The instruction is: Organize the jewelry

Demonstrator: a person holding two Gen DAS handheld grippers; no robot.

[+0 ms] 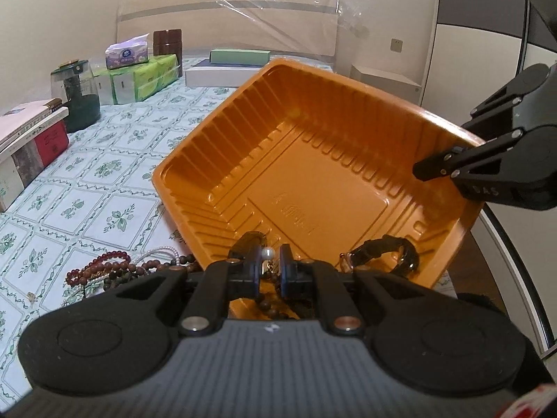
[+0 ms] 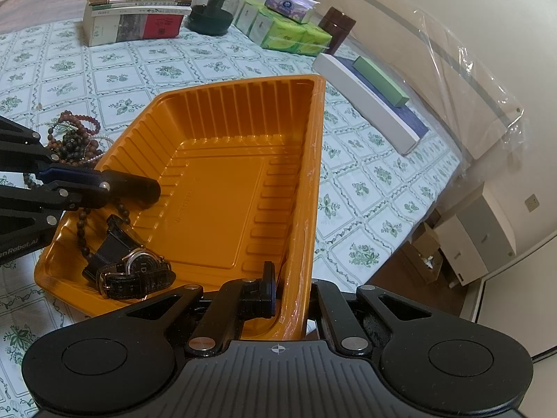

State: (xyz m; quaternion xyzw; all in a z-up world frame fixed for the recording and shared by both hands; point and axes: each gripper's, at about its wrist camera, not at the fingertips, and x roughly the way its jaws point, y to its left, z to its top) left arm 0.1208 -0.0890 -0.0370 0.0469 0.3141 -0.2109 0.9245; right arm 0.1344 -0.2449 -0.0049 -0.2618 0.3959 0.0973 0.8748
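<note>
An orange ribbed plastic tray (image 2: 222,188) fills the middle of the right wrist view, tilted with its right wall raised. In its lower left corner lies a black-strapped wristwatch (image 2: 134,273) with a string of dark beads (image 2: 83,230) beside it. At left, outside the tray, a heap of red, brown and pearl bead bracelets (image 2: 75,136) lies on the floral cloth.

Floral-quilted bed (image 2: 216,66), bead bracelets (image 2: 75,136), books (image 2: 132,17), tissue packs (image 2: 289,33), jar (image 2: 214,3)

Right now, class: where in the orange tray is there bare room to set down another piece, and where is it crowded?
The orange tray is bare across its middle and far end. It is crowded at the near-left corner, where the watch and dark bead strand lie under the left gripper.
</note>
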